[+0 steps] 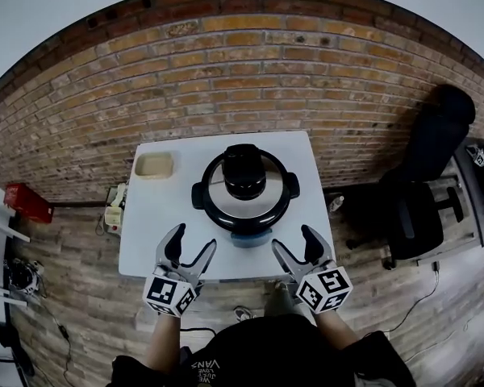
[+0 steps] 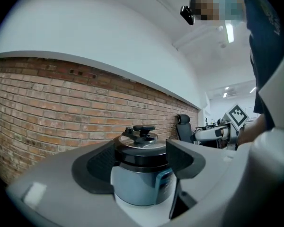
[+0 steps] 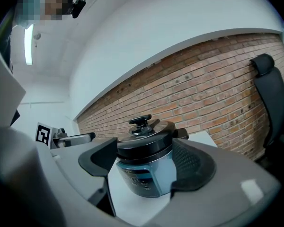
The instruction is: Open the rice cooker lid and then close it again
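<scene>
We poise the left gripper (image 1: 192, 240) and right gripper (image 1: 293, 239), fingers (image 1: 174, 244) apart and empty, facing the shut rice cooker (image 1: 244, 216), ready for its lid (image 1: 264, 203).

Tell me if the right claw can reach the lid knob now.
Probably yes. The right claw is open and empty at the table edge, just short of the cooker, and nothing stands between it and the knob on top.

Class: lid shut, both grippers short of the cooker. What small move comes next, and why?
Probably ease the right gripper forward toward the black handle on the silver lid of the blue-grey rice cooker: the lid sits closed, and the gripper's jaws stand open, short of it.
</scene>
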A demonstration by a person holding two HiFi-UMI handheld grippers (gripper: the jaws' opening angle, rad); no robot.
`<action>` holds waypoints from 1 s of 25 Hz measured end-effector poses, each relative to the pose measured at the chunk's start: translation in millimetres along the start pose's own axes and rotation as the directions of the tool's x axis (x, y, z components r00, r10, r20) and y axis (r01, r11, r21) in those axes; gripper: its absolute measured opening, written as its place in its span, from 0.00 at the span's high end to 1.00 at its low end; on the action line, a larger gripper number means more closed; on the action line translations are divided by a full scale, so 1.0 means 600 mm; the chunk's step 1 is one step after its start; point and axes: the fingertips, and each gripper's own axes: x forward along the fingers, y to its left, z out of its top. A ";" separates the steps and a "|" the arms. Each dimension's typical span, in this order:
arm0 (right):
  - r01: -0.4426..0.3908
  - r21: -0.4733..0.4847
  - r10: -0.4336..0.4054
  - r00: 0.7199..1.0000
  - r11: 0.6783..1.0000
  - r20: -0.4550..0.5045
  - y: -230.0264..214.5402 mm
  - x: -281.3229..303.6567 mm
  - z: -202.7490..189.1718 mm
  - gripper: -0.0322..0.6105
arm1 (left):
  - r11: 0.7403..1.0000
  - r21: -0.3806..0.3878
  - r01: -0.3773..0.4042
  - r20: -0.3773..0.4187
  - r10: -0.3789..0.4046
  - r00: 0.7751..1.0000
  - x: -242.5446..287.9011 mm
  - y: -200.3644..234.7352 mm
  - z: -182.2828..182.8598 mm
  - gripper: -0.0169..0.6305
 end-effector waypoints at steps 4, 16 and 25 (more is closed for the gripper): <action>0.007 -0.006 -0.007 1.000 1.000 0.011 -0.002 0.015 0.011 0.40 | 0.998 0.029 0.052 0.018 -0.053 0.998 0.029 0.007 0.024 0.49; -0.011 -0.033 0.012 0.999 0.999 0.032 -0.044 0.073 0.064 0.40 | 0.967 0.113 0.226 -0.019 -0.226 0.974 0.166 -0.005 0.065 0.49; -0.014 -0.015 0.015 1.000 1.000 0.024 -0.087 0.098 0.076 0.40 | 0.865 0.186 0.465 -0.180 -0.435 0.882 0.255 -0.038 0.070 0.49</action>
